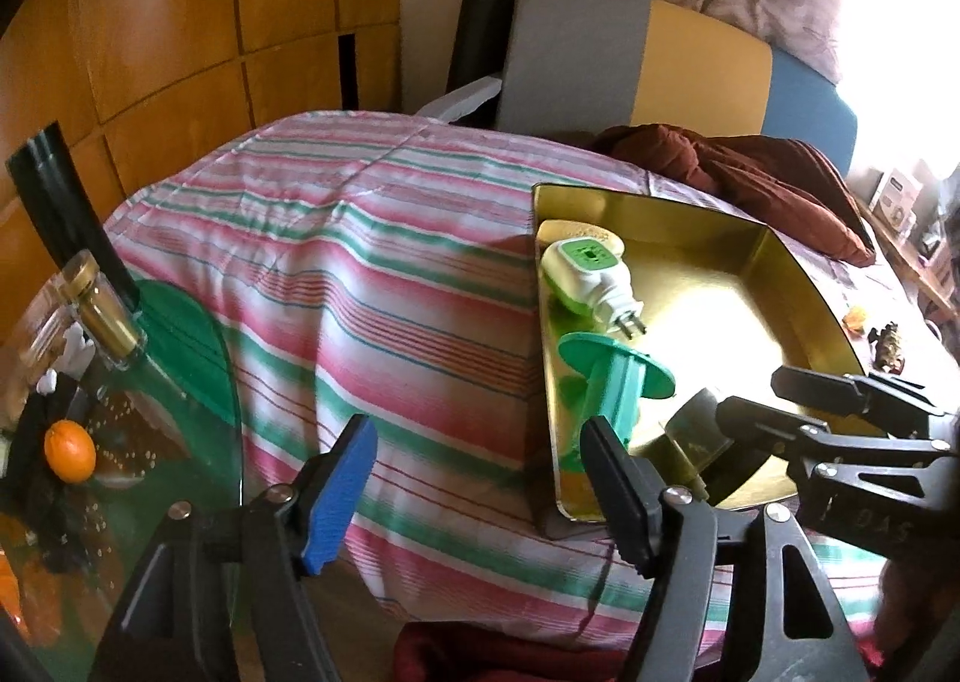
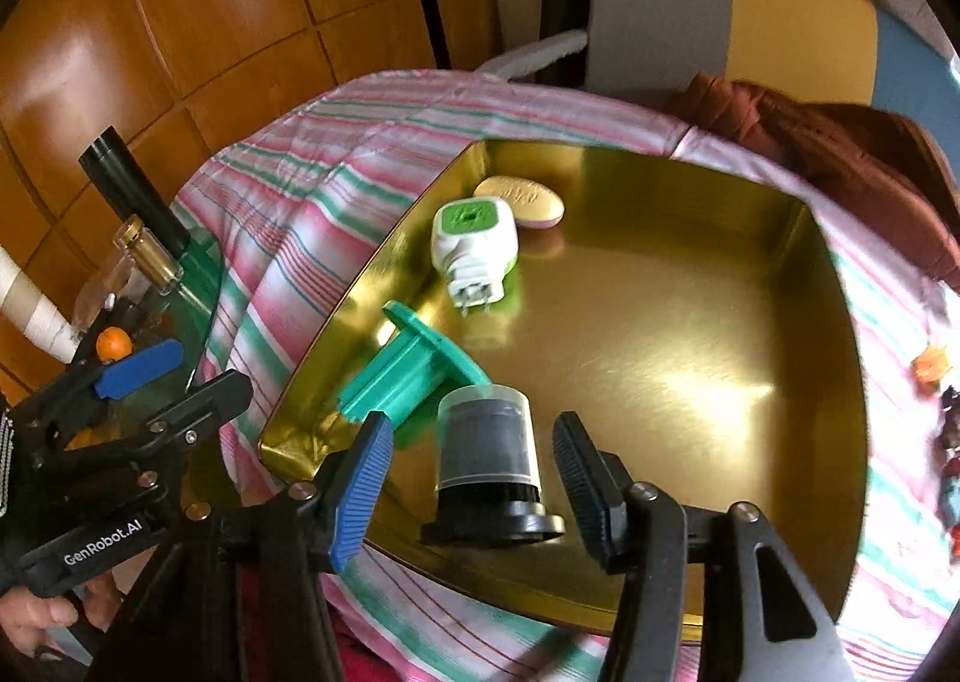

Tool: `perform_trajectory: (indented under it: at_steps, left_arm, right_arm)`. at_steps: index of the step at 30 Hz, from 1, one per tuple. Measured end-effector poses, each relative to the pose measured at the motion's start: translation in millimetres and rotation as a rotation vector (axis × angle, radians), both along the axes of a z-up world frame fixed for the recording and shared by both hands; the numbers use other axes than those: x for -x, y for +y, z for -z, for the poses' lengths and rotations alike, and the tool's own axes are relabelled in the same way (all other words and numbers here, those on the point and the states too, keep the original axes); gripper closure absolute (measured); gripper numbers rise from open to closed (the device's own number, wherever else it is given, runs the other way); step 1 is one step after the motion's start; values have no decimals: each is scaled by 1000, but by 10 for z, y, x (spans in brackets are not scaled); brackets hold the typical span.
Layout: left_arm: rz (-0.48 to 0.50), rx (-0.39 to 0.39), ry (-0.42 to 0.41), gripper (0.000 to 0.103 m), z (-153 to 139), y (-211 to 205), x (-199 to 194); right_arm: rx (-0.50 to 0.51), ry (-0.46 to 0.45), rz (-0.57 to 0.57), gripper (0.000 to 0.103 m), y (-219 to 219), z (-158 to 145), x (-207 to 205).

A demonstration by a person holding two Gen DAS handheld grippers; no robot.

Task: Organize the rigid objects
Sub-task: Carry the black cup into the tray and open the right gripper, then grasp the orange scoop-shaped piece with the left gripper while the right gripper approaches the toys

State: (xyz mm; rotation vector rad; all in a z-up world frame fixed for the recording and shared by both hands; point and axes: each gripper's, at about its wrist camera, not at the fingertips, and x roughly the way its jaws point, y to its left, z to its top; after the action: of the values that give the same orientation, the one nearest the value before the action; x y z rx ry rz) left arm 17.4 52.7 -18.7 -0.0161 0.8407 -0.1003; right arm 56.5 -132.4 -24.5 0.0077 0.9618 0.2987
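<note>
**Releasing the capped cylinder into the gold tray**

Left wrist view: left gripper (image 1: 474,478) hangs over the striped bedspread (image 1: 360,262) just beside the tray's near-left corner, jaws released, nothing between them. Gold tray (image 1: 750,286) already holds the green-and-white plug-in unit (image 1: 585,274), the teal flanged spool (image 1: 612,382) and a tan oval piece behind the plug-in. Glass side table (image 1: 180,382) at left carries a perfume bottle (image 1: 105,316) and an orange (image 1: 70,451).

Right wrist view: right gripper (image 2: 474,478) straddles the dark cylinder with clear cap (image 2: 486,454), which stands on its black flanged base on the tray floor, touching or nearly touching the spool. Jaws are off it, gaps visible both sides, so it looks released. My take: back out straight along the jaw line, no sideways drift, or a pad clips it and tips it. Keep the left gripper clear of the tray rim meanwhile.
</note>
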Motion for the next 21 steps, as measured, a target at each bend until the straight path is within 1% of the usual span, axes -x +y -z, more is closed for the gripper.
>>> perform_trajectory:
  at_steps: [3, 6, 10, 16, 21]
  left_arm:
    - [21, -12, -9, 32, -36, -75, 22]
    - [46, -24, -12, 31, -54, -170, 35]
    - [78, -39, -13, 31, -65, -312, 51]
    - [128, -64, -18, 31, -91, -526, 73]
    - [180, -87, -36, 31, -136, -732, 79]
  right_arm:
    - [15, -24, 20, 47, -86, -47, 43]
    - [76, -64, 41, 47, -176, -92, 108]
    - [98, -89, 70, 47, -353, -136, 169]
    - [105, -131, 172, 47, -823, -234, 226]
    - [151, -142, 250, 47, -1290, -295, 249]
